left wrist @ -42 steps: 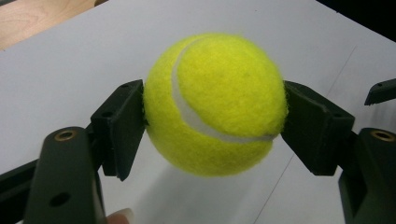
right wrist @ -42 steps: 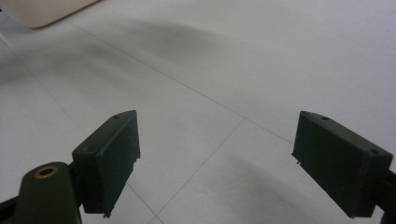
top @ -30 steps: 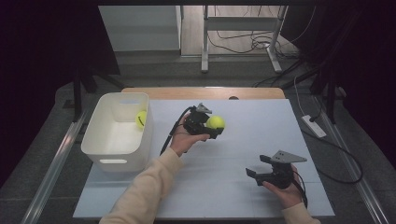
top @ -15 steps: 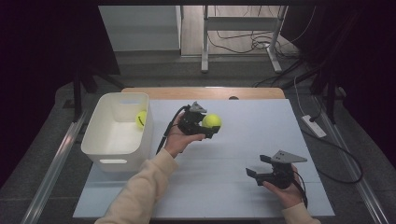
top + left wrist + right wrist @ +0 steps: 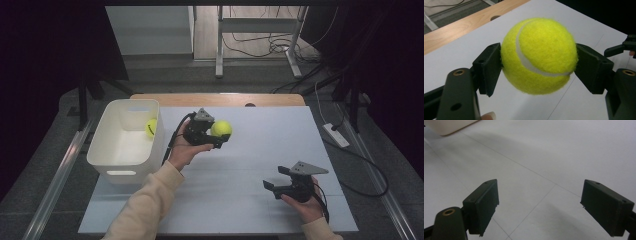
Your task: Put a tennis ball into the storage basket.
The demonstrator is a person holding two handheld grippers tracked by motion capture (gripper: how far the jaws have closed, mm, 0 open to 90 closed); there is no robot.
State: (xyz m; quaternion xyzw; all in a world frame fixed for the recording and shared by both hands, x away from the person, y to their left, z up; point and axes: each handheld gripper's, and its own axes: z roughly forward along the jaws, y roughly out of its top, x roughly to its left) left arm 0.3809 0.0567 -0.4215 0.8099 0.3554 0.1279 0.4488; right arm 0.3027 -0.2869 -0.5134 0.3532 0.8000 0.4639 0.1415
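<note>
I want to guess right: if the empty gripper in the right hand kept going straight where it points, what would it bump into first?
Probably the white table top. The right gripper has open, empty jaws aimed low across the bare surface; the white bin sits off to one side, though depth is hard to judge.

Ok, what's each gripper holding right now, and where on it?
The left gripper clamps a tennis ball across its middle, one pad on each side. The right gripper holds nothing; its jaws stand open.

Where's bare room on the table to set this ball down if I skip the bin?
Free: the white table top between the left hand-held gripper, shut on the tennis ball, and the right hand-held gripper, plus the far right corner. Crowded: the left edge, taken by the white bin holding a second ball.
</note>
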